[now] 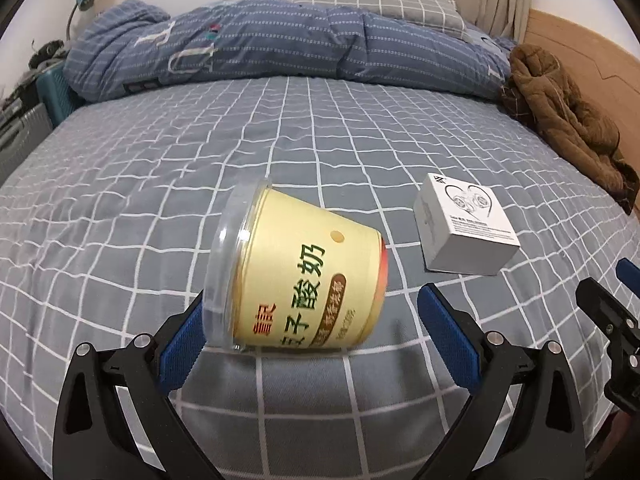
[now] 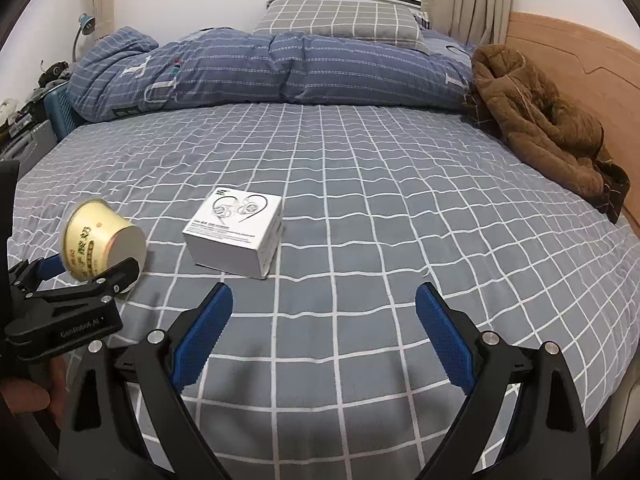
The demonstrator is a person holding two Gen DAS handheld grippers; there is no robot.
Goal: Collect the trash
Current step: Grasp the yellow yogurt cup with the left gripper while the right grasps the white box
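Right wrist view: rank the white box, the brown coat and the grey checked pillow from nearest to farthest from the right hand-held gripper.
From the right hand-held gripper:
1. White box, on the sheet just ahead, slightly left.
2. Brown coat, heaped along the bed's right edge by the wooden board.
3. Grey checked pillow, at the far end, behind the blue quilt.

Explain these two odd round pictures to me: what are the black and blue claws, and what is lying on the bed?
No robot here: a person holds a two-finger gripper in each hand, each carrying a wide-angle camera looking along its fingers. One picture is from the left gripper, the other from the right gripper. Both are open and hold nothing. On the bed lie a yellow cup, tipped on its side between the left gripper's blue pads, and a white box ahead of the right gripper.
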